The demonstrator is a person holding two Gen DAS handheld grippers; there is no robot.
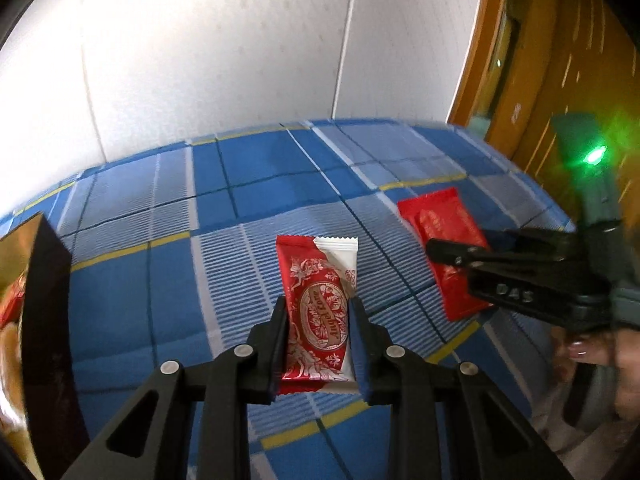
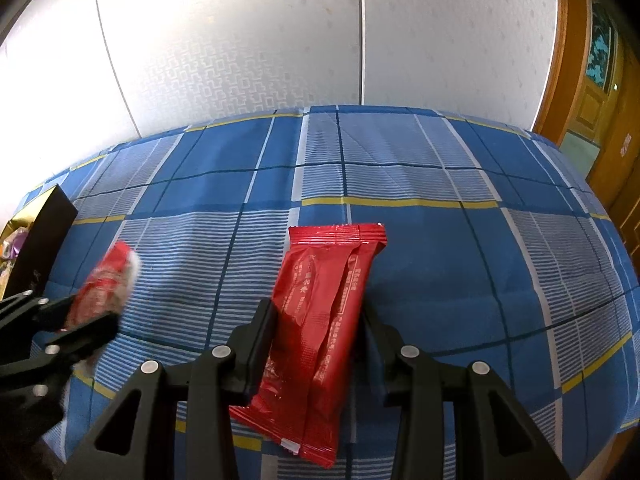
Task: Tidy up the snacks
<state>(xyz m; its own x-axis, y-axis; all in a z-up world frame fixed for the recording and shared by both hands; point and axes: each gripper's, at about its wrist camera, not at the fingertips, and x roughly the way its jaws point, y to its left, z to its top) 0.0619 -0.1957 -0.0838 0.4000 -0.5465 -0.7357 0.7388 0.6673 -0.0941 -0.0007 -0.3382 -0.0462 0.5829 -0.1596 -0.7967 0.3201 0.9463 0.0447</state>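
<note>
My left gripper (image 1: 318, 312) is shut on a red and white "Angel Love" snack packet (image 1: 318, 312), pinching its long sides above the blue checked cloth (image 1: 224, 184). It also shows blurred in the right wrist view (image 2: 102, 284). My right gripper (image 2: 318, 320) is closed around a plain red snack packet (image 2: 320, 320), fingers against both long edges. The same packet shows in the left wrist view (image 1: 444, 252), lying on the cloth with the right gripper (image 1: 460, 256) over it.
A black box with a gold inside (image 1: 44, 304) holding snacks stands at the left edge; it also shows in the right wrist view (image 2: 36, 236). White wall panels (image 2: 240, 40) stand behind the table. A wooden door (image 2: 600, 120) is at the right.
</note>
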